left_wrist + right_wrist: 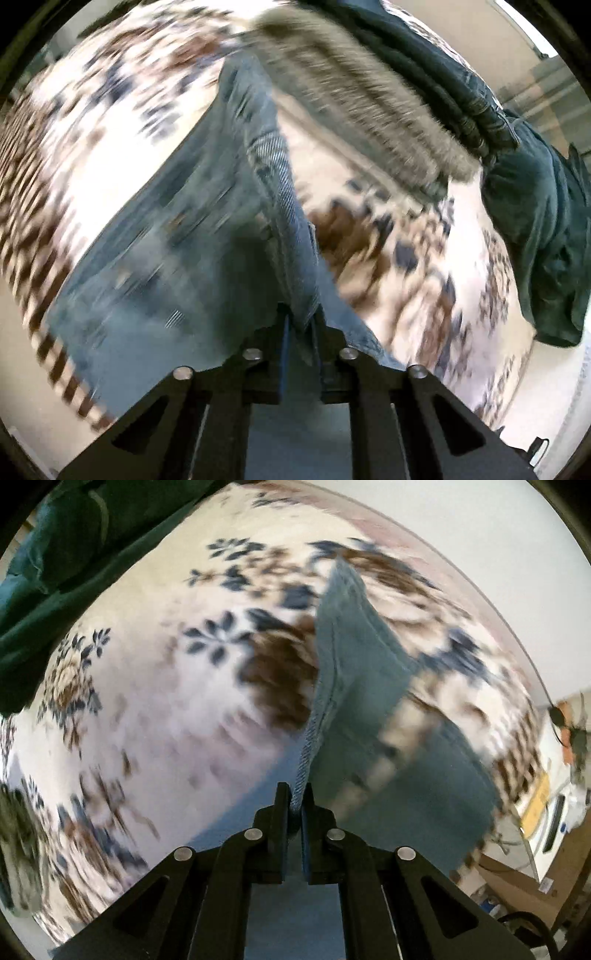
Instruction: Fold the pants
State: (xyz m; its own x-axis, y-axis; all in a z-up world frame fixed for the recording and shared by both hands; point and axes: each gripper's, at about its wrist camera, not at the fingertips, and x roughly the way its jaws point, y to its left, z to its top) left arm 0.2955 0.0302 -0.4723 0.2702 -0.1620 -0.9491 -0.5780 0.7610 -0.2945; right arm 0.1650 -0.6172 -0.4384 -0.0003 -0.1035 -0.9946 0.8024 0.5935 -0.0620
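Light blue denim pants (192, 236) hang stretched above a floral bedspread (110, 110). My left gripper (301, 321) is shut on an edge of the pants, with the seam running up between its fingers. In the right wrist view the pants (354, 672) stretch away over the bedspread (159, 686), and my right gripper (297, 797) is shut on a hemmed edge of them. Both views are blurred by motion.
A dark teal garment (535, 206) and a grey furry item (369, 99) lie at the far right of the left wrist view. The teal fabric (55, 554) shows at the top left of the right wrist view. Boxes and clutter (535, 830) stand beside the bed.
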